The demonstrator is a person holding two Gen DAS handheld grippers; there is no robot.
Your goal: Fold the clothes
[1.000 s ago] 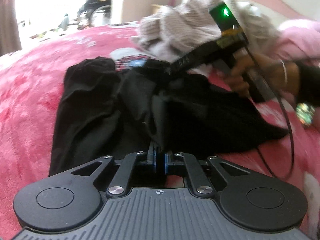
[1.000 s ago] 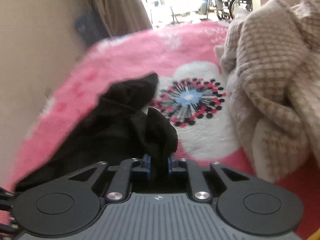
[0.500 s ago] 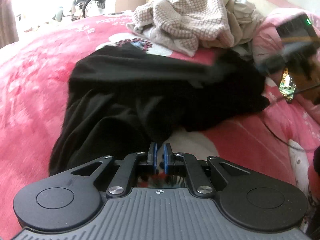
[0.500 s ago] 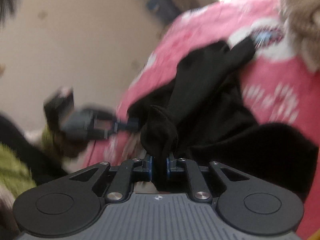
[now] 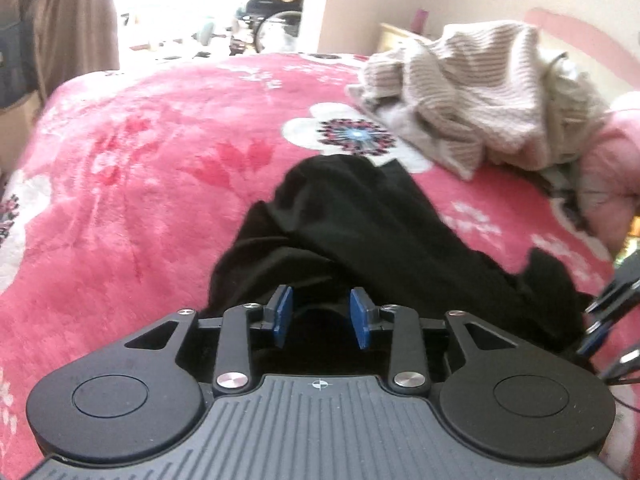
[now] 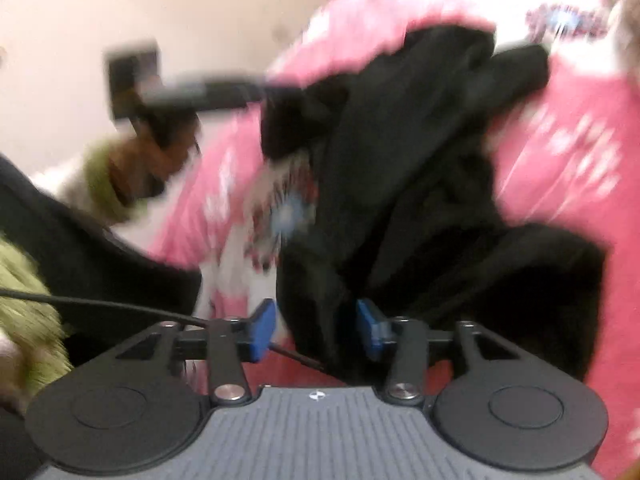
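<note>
A black garment [image 5: 360, 224] lies bunched on a pink floral blanket [image 5: 132, 184] that covers the bed, stretching from the near edge toward a white flower print farther off. The left claw [image 5: 320, 316] sits at the garment's near end, its blue pads [image 5: 282, 314] spreading apart with dark cloth between them but not pinched. The right claw [image 6: 316, 328] is also opening; a fold of the same black garment [image 6: 420, 168] hangs between its blue pads [image 6: 262, 326], no longer pressed. In the blurred right wrist view, the left claw [image 6: 276, 88] reaches in from the left. A beige knitted heap [image 5: 480, 96] rests at the far right.
</note>
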